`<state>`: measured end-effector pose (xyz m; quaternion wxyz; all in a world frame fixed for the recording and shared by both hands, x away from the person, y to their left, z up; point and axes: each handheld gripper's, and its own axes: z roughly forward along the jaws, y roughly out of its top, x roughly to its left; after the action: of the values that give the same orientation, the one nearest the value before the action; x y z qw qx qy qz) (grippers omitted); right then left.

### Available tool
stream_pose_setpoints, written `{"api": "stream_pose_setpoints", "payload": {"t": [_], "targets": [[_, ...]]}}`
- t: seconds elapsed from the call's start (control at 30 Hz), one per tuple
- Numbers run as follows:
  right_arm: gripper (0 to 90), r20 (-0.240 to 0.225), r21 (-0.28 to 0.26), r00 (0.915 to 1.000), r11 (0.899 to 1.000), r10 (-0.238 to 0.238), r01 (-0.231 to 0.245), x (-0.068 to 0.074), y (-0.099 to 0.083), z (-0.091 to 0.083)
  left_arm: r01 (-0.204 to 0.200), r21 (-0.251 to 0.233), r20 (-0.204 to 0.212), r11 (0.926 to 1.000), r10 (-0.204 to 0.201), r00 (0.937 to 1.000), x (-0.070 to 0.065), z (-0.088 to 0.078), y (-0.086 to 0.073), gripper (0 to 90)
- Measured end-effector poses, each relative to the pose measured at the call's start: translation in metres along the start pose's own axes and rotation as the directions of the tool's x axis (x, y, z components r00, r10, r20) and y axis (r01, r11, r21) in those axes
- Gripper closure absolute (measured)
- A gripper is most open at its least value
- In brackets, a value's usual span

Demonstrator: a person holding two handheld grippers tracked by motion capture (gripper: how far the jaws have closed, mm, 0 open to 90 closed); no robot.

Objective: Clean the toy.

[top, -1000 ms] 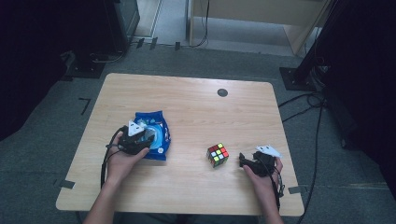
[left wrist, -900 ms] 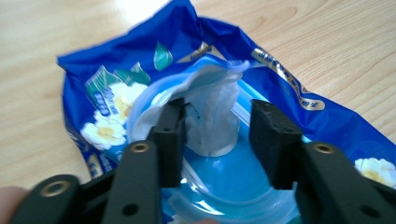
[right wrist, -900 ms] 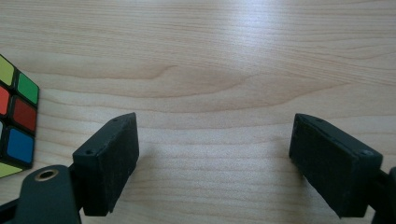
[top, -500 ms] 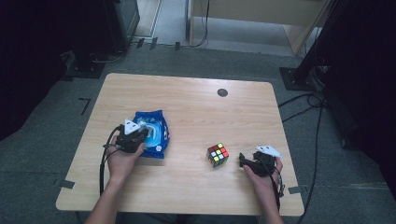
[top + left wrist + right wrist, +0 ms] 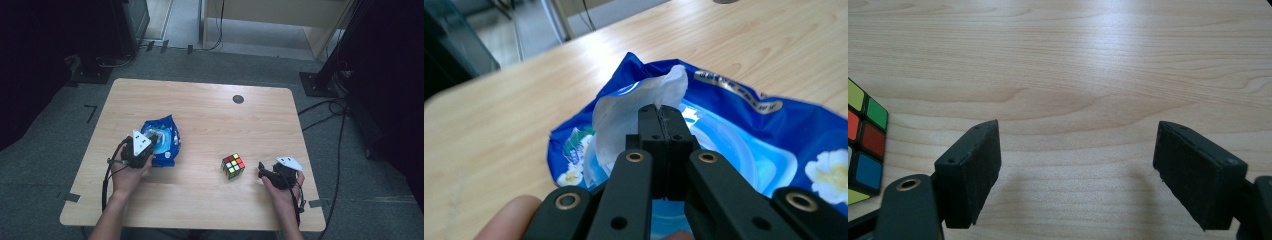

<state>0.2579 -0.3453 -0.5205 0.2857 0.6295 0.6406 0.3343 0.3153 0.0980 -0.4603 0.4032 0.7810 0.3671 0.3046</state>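
Left gripper, jaws just clamped together, is pinching the white wet wipe poking from the crinkly blue plastic wipe pack, which lies at the left of the pale wooden table. Risk here: the wipe could tear, or the light pack could lift with it, since nothing pins it down. To the pack's right sits the multicoloured puzzle cube, well apart. Right gripper rests beyond the cube, jaws spread on nothing. Plenty of bare wood behind the pack; the near edge is close.
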Motion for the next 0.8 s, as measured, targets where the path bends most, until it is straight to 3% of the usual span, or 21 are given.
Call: {"api": "stream_pose_setpoints", "payload": {"t": [0.03,0.07,0.1,0.13,0.17,0.2,0.23,0.27,0.4,0.47,0.5,0.53,0.57,0.6,0.67,0.8], "targets": [[20.2,0.002,-0.001,1.0,1.0,-0.004,0.004,0.0,0.0,0.0,0.039,0.033,0.058,0.9987,-0.041,0.9975,0.003,0.004,-0.001,90.0],[20.2,0.003,-0.006,1.0,1.0,-0.005,0.005,0.0,0.0,0.0,0.098,0.042,0.14,0.9943,-0.103,0.9847,0.007,0.006,-0.004,90.0],[20.3,0.003,-0.009,1.0,1.0,-0.005,0.005,0.0,0.001,-0.001,0.201,0.036,0.254,0.9789,-0.204,0.9456,0.014,0.007,-0.008,90.0],[20.5,0.006,-0.016,1.0,1.0,-0.001,0.001,0.001,0.001,-0.002,0.256,0.032,0.266,0.9661,-0.255,0.9295,0.017,0.006,-0.01,90.0],[21.1,0.012,-0.024,0.9999,1.0,-0.004,0.004,0.001,0.002,-0.004,0.227,0.035,0.204,0.9732,-0.229,0.9516,0.015,0.005,-0.01,90.0],[22.0,0.018,-0.037,0.9998,0.999,-0.009,0.01,0.002,0.003,-0.007,0.166,0.037,0.152,0.9855,-0.169,0.9737,0.011,0.004,-0.008,90.0],[22.7,0.017,-0.051,0.9998,0.999,-0.011,0.012,0.004,0.005,-0.011,0.114,0.037,0.122,0.9928,-0.118,0.9855,0.006,0.003,-0.007,90.0],[23.8,0.009,-0.068,0.9999,0.998,-0.012,0.012,0.006,0.007,-0.014,0.094,0.025,0.11,0.9952,-0.097,0.9892,0.003,0.003,-0.006,90.0],[27.9,-0.026,-0.126,0.9993,0.992,-0.028,0.024,0.02,0.016,-0.026,0.116,-0.008,0.103,0.9933,-0.114,0.9881,0.002,0.002,-0.009,90.0],[30.4,-0.053,-0.147,0.9978,0.989,-0.041,0.032,0.03,0.02,-0.032,0.113,-0.015,0.107,0.9935,-0.111,0.988,0.002,0.002,-0.009,90.0],[33.1,-0.087,-0.167,0.9944,0.985,-0.06,0.045,0.042,0.024,-0.037,0.109,-0.021,0.112,0.9938,-0.106,0.988,0.002,0.001,-0.009,90.0],[33.1,-0.087,-0.167,0.9944,0.985,-0.06,0.045,0.042,0.024,-0.037,0.111,-0.023,0.115,0.9935,-0.108,0.9875,0.002,0.001,-0.009,90.0],[36.0,-0.13,-0.185,0.9881,0.981,-0.082,0.057,0.057,0.029,-0.043,0.113,-0.025,0.116,0.9933,-0.109,0.9872,0.001,0.001,-0.009,90.0],[36.0,-0.13,-0.185,0.9881,0.981,-0.082,0.057,0.057,0.029,-0.043,0.113,-0.026,0.118,0.9932,-0.11,0.9869,0.001,0.001,-0.009,90.0],[37.6,-0.167,-0.197,0.9801,0.978,-0.107,0.073,0.073,0.032,-0.047,0.11,-0.029,0.118,0.9935,-0.105,0.9874,0.001,0.001,-0.009,90.0],[38.6,-0.265,-0.187,0.9521,0.977,-0.153,0.105,0.114,0.037,-0.048,0.107,-0.034,0.122,0.9937,-0.102,0.9872,0.0,0.001,-0.009,90.0]]}}
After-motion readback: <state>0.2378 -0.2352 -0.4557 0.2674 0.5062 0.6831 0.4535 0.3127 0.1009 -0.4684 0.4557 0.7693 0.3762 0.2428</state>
